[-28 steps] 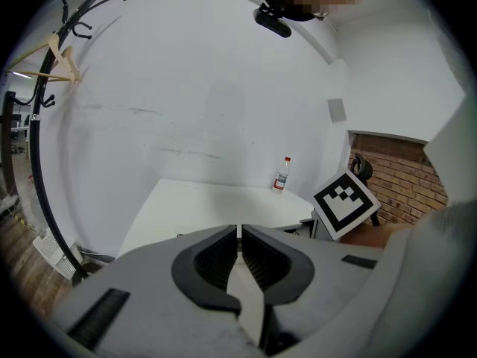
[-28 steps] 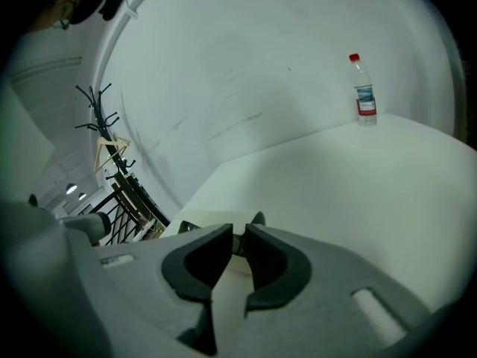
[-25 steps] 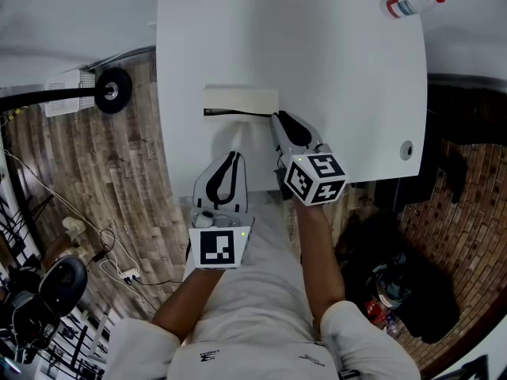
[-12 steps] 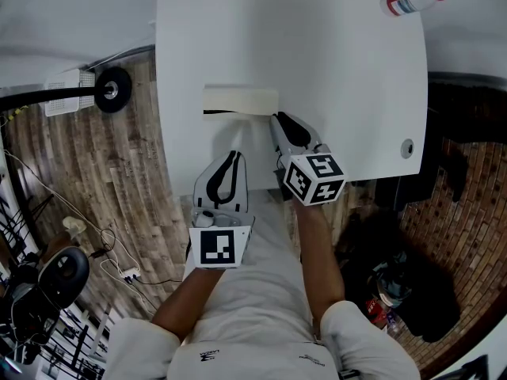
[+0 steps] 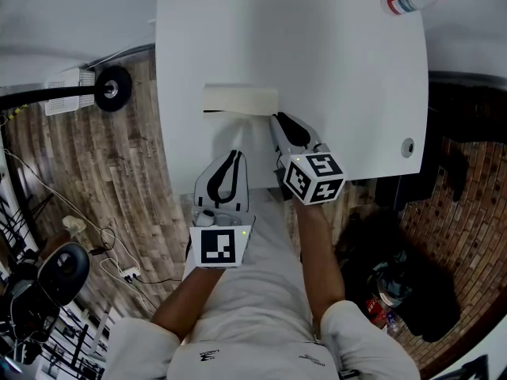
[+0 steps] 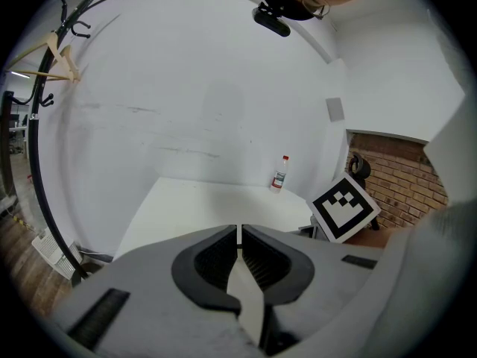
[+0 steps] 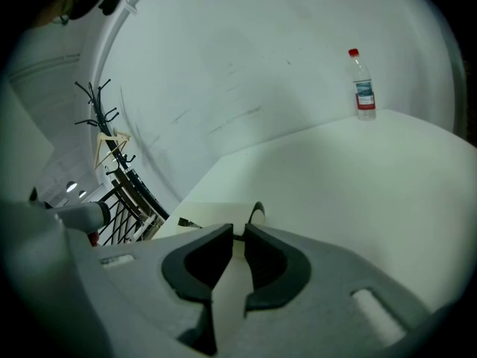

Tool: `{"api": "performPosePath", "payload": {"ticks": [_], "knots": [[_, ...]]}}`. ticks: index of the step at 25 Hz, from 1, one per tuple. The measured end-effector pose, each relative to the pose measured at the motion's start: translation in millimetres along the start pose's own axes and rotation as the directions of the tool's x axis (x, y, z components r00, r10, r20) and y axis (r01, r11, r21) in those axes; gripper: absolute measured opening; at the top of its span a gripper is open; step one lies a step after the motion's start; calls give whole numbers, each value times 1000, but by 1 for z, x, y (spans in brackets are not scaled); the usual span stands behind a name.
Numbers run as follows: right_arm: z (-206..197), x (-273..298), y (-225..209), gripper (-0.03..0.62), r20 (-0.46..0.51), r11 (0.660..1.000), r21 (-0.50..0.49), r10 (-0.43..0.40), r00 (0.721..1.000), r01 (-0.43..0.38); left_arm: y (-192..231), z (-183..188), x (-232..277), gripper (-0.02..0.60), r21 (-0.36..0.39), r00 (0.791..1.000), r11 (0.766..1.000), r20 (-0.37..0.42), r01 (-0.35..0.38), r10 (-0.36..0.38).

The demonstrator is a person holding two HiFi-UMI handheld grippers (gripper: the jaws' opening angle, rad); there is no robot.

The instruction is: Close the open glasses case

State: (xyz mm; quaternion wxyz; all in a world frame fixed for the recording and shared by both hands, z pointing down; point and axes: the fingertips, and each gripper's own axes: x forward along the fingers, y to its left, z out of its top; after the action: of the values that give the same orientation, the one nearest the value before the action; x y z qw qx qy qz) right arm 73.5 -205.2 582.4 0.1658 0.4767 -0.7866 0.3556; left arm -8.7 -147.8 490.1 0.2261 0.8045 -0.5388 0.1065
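Note:
A cream glasses case (image 5: 240, 100) lies on the white table (image 5: 333, 77), its lid almost down, with a thin dark gap (image 5: 222, 112) left along its near edge. My right gripper (image 5: 276, 119) is shut and empty, its tips at the case's near right corner; whether they touch it I cannot tell. In the right gripper view the case (image 7: 216, 209) lies just past the right gripper (image 7: 239, 233). My left gripper (image 5: 235, 154) is shut on nothing and hovers near the table's front edge, short of the case. Only the table shows beyond the left gripper (image 6: 238, 233).
A plastic bottle with a red cap (image 5: 412, 3) stands at the far right corner, also seen as the bottle (image 7: 363, 84). A round cable hole (image 5: 407, 148) sits near the table's right edge. Wooden floor, a coat rack base (image 5: 113, 90) and cables lie to the left.
The dark gap along the case's near edge looks shorter than a second ago. Both grippers have hardly moved.

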Motion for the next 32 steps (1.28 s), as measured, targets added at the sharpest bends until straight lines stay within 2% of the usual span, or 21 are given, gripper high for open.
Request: {"api": "performPosePath", "payload": {"ticks": [32], "knots": [[-13,7,-8,34,-26,999,-2,-34,999,34,1,-3,0,17,-6,1000,1000,-13,2,-2]]}}
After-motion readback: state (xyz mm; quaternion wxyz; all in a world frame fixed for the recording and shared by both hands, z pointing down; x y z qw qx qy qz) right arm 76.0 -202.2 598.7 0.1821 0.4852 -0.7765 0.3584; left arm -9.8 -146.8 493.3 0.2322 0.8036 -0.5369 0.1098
